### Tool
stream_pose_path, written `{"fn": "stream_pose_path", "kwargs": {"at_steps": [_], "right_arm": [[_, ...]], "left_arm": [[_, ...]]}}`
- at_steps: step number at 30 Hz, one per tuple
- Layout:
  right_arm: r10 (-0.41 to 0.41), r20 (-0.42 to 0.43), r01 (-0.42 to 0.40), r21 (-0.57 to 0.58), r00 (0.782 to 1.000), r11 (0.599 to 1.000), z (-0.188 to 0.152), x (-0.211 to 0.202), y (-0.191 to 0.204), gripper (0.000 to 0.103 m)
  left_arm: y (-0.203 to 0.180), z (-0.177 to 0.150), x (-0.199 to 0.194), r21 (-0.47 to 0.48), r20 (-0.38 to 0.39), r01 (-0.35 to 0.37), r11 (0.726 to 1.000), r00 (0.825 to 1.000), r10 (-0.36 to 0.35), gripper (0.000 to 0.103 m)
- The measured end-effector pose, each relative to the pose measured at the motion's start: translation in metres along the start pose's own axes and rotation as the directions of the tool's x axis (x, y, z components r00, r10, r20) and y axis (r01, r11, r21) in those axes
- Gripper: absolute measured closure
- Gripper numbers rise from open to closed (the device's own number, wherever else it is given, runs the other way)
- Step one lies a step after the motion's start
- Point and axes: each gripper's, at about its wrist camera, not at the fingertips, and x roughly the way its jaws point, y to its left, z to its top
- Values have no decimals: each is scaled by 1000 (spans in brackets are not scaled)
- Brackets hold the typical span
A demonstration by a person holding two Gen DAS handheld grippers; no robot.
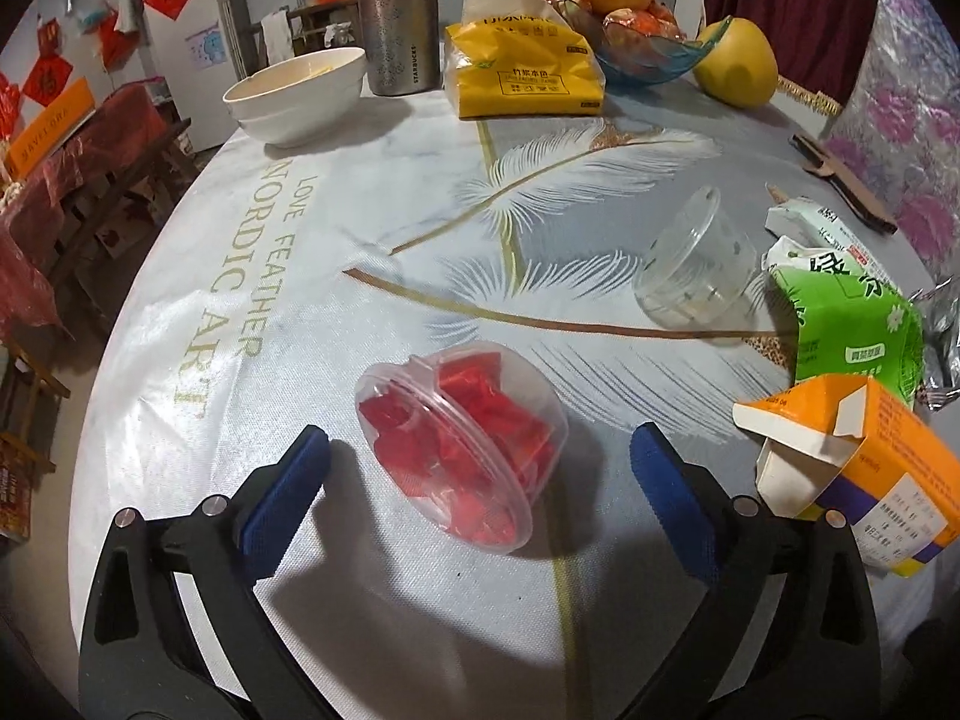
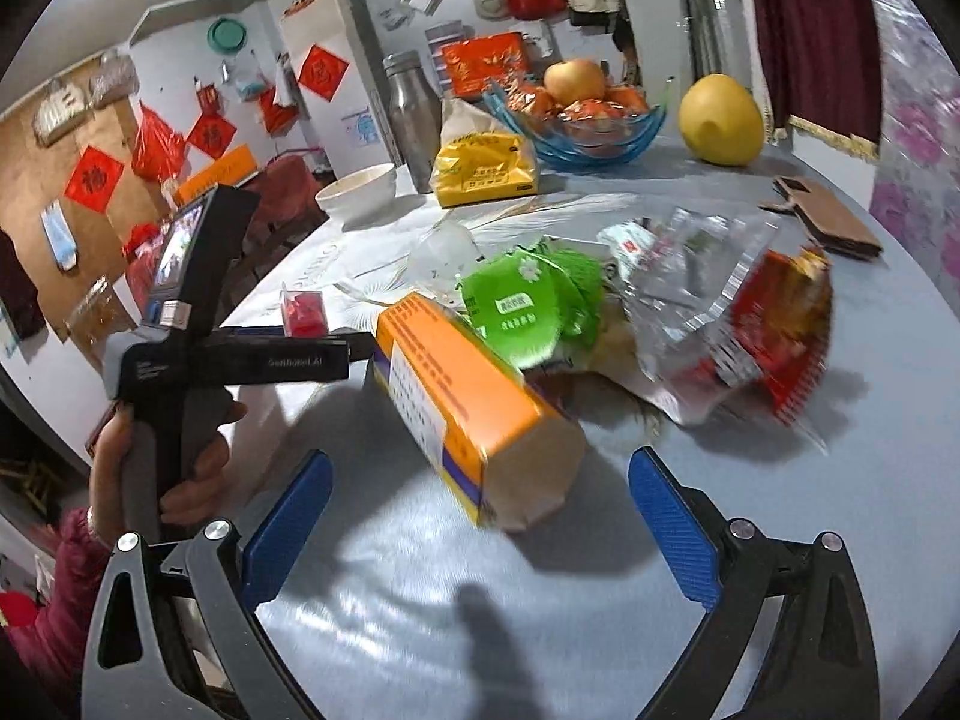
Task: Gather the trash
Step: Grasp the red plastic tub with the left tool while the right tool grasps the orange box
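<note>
Blue pads of the left gripper [image 1: 479, 474] stand spread wide, one on each side of a clear plastic cup [image 1: 459, 447] stuffed with red wrappers; the cup lies on its side on the surface [image 1: 372, 192] and neither pad touches it. To its right an orange carton [image 1: 864, 474] with an opened flap lies beside a crumpled green packet [image 1: 852, 318], and beyond them an empty clear cup [image 1: 696, 264] rests tipped over. Farther back stand white bowls [image 1: 300, 93], a steel bottle [image 1: 399, 12], a yellow tissue pack [image 1: 522, 69], a blue fruit dish [image 1: 648, 54] and a large yellow fruit [image 1: 741, 63].

From the right wrist view, the right gripper [image 2: 480, 522] is likewise spread wide with nothing pinched, hovering just short of the orange carton's near end. Behind the carton sit the green packet, a silver foil bag [image 2: 690, 306] and a red wrapper [image 2: 780, 324], blurred. At left a hand [image 2: 162, 456] grips the handle of the left gripper.
</note>
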Motion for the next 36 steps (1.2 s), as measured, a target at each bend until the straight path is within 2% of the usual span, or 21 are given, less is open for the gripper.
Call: {"fn": "stream_pose_path", "kwargs": {"at_steps": [6, 7, 8, 9, 10, 13, 20, 24, 26, 27, 29, 30, 31, 32, 36], "right_arm": [[-9, -48, 8, -27, 999, 1000, 3, 25, 7, 6], [-6, -40, 5, -27, 999, 1000, 1, 26, 7, 12], [-1, -35, 0, -27, 999, 1000, 0, 26, 7, 40], [31, -32, -32, -26, 999, 999, -3, 23, 5, 49], [55, -17, -55, -11, 998, 998, -6, 17, 4, 51], [47, 35, -47, 11, 998, 999, -17, -3, 0, 53], [-2, 82, -3, 57, 997, 998, -50, -33, -20, 51], [29, 66, -37, 113, 997, 993, -57, -32, -37, 48], [30, 84, -40, 120, 996, 992, -58, -35, -38, 30], [26, 95, -37, 119, 995, 992, -61, -38, -37, 27], [19, 111, -32, 115, 994, 993, -63, -42, -36, 18], [18, 118, -32, 115, 993, 993, -63, -43, -35, 16], [18, 123, -32, 118, 992, 993, -62, -43, -35, 14], [20, 125, -36, 122, 992, 992, -59, -41, -35, 14], [26, 133, -45, 139, 991, 989, -54, -38, -37, 13]], "left_arm": [[-1, 0, 0, 4, -1, -5, 1000, 1000, 5, 7], [-1, 0, 0, 4, -1, -5, 1000, 1000, 5, 7], [-1, 0, 0, 4, -2, -5, 1000, 1000, 5, 7], [-1, 0, 0, 5, -2, -6, 1000, 1000, 6, 7], [-1, 0, 0, 4, -2, -5, 1000, 1000, 5, 7], [0, 0, -1, -1, -1, 2, 1000, 1000, -2, 7], [17, 2, -6, -91, 24, 69, 993, 997, -67, 7], [24, 5, -6, -137, 37, 76, 988, 997, -71, 7], [24, 7, -8, -136, 55, 65, 989, 997, -58, 7], [23, 8, -10, -131, 66, 61, 989, 996, -53, 8], [20, 8, -12, -112, 78, 64, 992, 995, -56, 22], [17, 8, -11, -95, 75, 71, 993, 995, -64, 28], [14, 7, -10, -81, 70, 76, 994, 995, -70, 41], [10, 7, -10, -61, 65, 76, 995, 995, -72, 47], [1, 4, -19, -12, 113, 71, 997, 991, -70, 47]]}}
